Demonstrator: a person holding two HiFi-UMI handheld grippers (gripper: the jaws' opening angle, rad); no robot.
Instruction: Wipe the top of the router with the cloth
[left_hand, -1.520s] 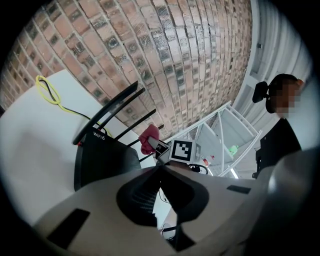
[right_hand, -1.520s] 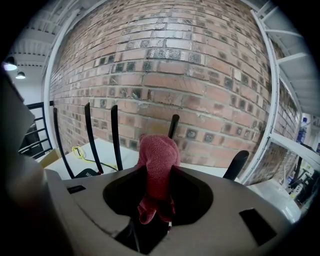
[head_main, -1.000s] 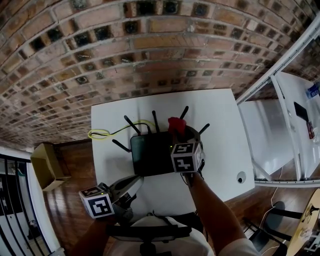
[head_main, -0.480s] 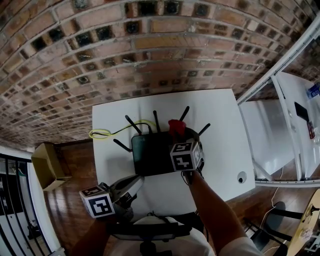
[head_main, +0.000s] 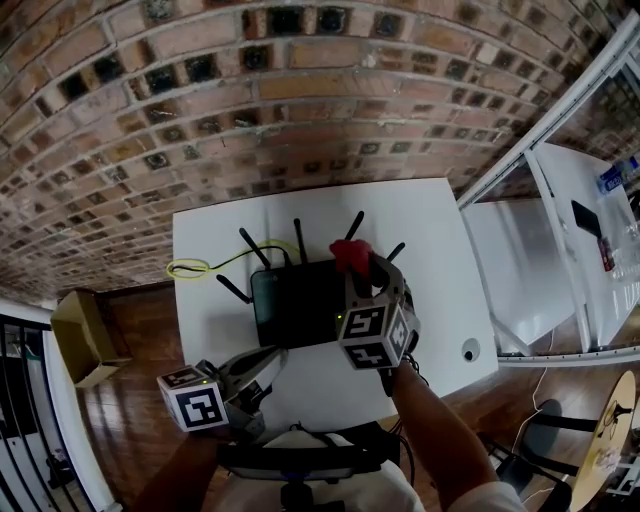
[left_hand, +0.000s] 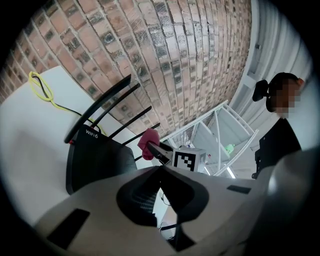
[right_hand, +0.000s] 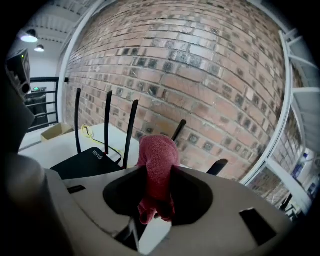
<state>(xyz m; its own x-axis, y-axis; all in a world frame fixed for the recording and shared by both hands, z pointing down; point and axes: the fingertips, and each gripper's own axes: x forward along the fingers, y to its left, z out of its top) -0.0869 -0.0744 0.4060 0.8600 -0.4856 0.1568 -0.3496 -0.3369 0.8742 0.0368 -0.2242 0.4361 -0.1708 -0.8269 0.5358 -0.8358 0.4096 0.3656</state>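
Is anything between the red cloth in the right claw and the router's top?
Nothing visible. The right claw holds the red terry cloth by the far right corner of the flat black router; its antennas line the back edge.

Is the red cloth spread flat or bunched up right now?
Bunched up: the cloth is a crumpled wad pinched in the jaws of the right gripper.
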